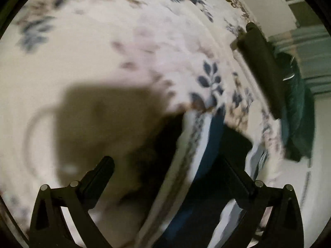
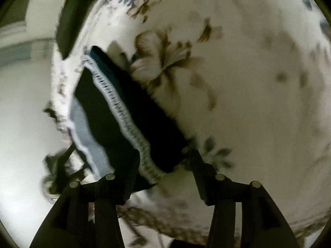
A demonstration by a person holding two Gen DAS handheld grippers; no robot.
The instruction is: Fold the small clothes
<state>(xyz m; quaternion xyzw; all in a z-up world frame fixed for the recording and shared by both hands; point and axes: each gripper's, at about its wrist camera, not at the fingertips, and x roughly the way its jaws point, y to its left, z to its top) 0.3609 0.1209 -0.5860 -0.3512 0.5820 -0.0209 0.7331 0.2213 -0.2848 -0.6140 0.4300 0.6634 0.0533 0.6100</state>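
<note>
In the left wrist view the left gripper (image 1: 167, 175) hangs with its two black fingers spread wide and nothing pinched between them; under it spreads the white bedspread printed with blue and brown flowers (image 1: 99, 51), the gripper's own dark shadow thrown across it. The small dark navy garment with a white patterned trim band (image 1: 211, 144) lies just ahead and right of the middle of that gap, its trim running diagonally, and the gripper's right finger overlaps its dark cloth — whether it touches, the blur hides. Further right, near the bed's edge, a folded dark olive garment (image 1: 262, 68) rests beside a bunched teal cloth (image 1: 298, 111), both well apart from the gripper. The right wrist view shows the navy garment (image 2: 128, 111) more clearly, as a long strip with the white lace-like band down its middle and a pale blue-grey piece along its left edge. The right gripper (image 2: 163, 169) stands half open, its near end of the garment lying between the fingers, the left finger (image 2: 128, 177) overlapping the cloth — the pads do not press together on it. The olive garment (image 2: 76, 14) sits at the top left here.
</note>
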